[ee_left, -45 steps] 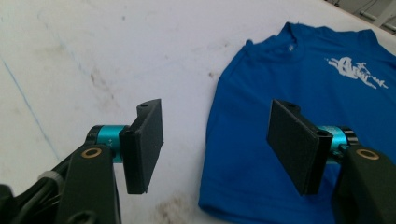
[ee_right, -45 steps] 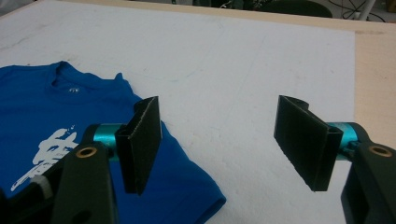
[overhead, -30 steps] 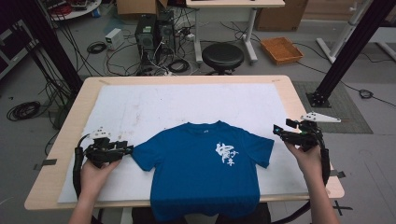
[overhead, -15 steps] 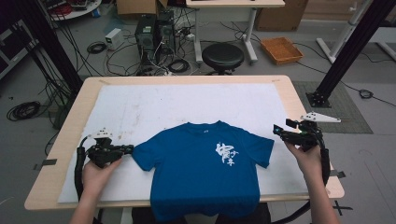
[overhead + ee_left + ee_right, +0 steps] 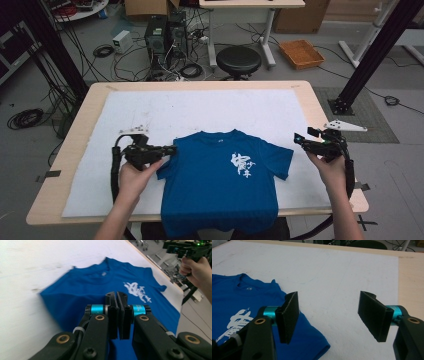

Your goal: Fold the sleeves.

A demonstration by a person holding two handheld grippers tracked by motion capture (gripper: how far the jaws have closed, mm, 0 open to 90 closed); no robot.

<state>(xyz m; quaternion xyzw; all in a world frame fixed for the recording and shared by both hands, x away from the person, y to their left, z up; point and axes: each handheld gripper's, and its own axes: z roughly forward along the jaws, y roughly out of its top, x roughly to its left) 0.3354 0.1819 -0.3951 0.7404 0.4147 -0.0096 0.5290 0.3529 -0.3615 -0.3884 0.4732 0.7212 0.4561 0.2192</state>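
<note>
A blue T-shirt [image 5: 215,185] with a white print lies face up on the white mat [image 5: 210,110], its hem hanging over the near edge. My left gripper [image 5: 172,148] sits at the shirt's left shoulder, shut on the left sleeve, which is lifted off the mat and drawn inward. In the left gripper view the jaws [image 5: 116,296] are pressed together over the blue cloth [image 5: 100,282]. My right gripper [image 5: 298,140] hovers just right of the right sleeve. Its jaws [image 5: 329,312] stand open with nothing between them, above the mat beside the shirt [image 5: 232,297].
The mat covers most of a wooden table [image 5: 200,85]. Behind the table stand a black stool [image 5: 238,60], computer cases and cables [image 5: 165,35], and an orange tray [image 5: 301,53] on the floor. A black frame post [image 5: 372,55] rises at the right.
My left gripper has moved right and upward toward the shirt's body, taking the left sleeve along, so the sleeve no longer lies spread on the mat. The right gripper has stayed in place.
</note>
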